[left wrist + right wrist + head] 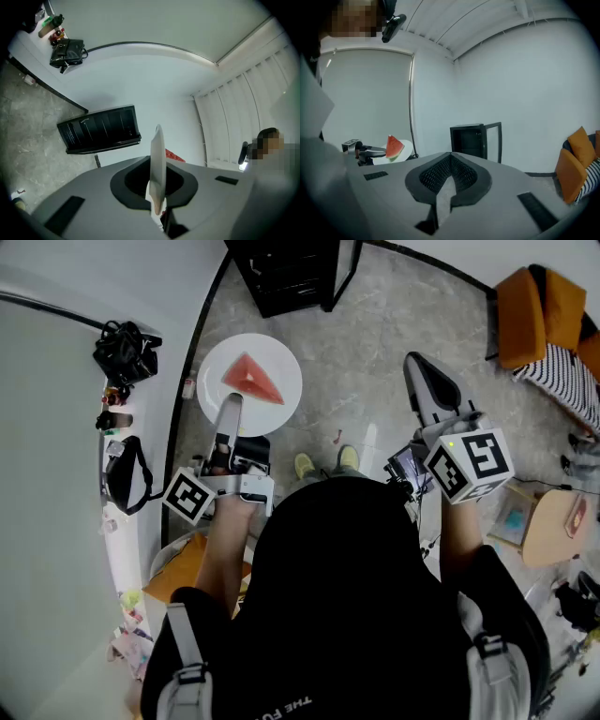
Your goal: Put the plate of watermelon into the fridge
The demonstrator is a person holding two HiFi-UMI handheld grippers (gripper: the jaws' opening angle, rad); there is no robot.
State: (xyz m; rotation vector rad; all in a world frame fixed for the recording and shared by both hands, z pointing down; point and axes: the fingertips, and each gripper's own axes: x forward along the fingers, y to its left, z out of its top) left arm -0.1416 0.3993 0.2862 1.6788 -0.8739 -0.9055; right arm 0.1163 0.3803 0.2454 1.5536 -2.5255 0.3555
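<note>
A white plate (249,383) carrying a red watermelon wedge (252,378) hangs above the marble floor. My left gripper (231,405) is shut on its near rim. In the left gripper view the plate (157,164) shows edge-on, clamped between the jaws, with the wedge (174,155) peeking out on its right. The black fridge (286,273) stands ahead with its door open; it is also in the left gripper view as fridge (100,129) and in the right gripper view as fridge (472,139). My right gripper (415,363) hovers to the right, shut and holding nothing.
A white ledge (117,521) on the left bears a black camera bag (127,352) and small bottles (112,418). Orange chairs (534,301) stand at the far right, with a round wooden table (553,526) nearer. The person's shoes (323,463) are below the plate.
</note>
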